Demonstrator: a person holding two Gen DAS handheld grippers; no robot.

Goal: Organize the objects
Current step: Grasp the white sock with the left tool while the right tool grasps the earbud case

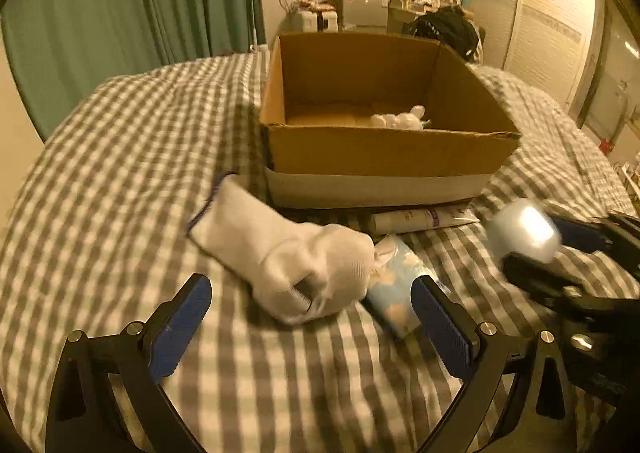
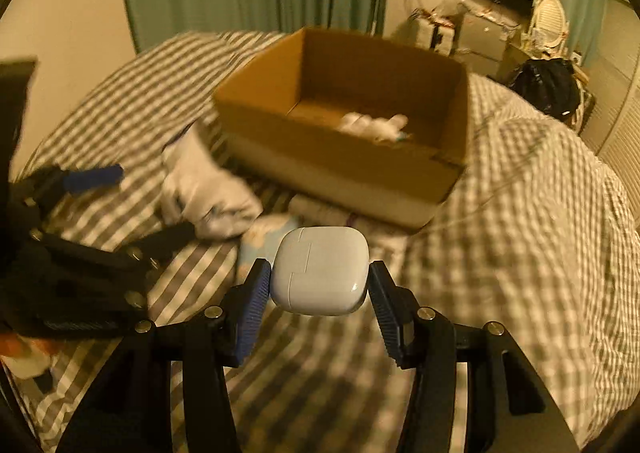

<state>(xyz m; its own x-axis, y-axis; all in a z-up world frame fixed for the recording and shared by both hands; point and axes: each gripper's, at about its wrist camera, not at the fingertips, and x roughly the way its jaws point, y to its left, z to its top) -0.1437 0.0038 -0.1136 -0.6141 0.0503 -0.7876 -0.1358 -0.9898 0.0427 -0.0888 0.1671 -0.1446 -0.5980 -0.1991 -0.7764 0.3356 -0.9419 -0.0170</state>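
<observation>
A: What does the right gripper (image 2: 320, 283) hold?
B: A white earbud case (image 2: 320, 271), pinched between both fingers above the bed (image 2: 520, 213).
A: And the left gripper (image 1: 312, 317)?
B: Wide apart, sock (image 1: 280, 257) at twelve o'clock, box (image 1: 380, 153) beyond.

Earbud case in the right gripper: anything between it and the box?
Nothing blocks the air path. The earbud case is held above the bed; only the cardboard box near wall must be cleared. The tube lies below.
</observation>
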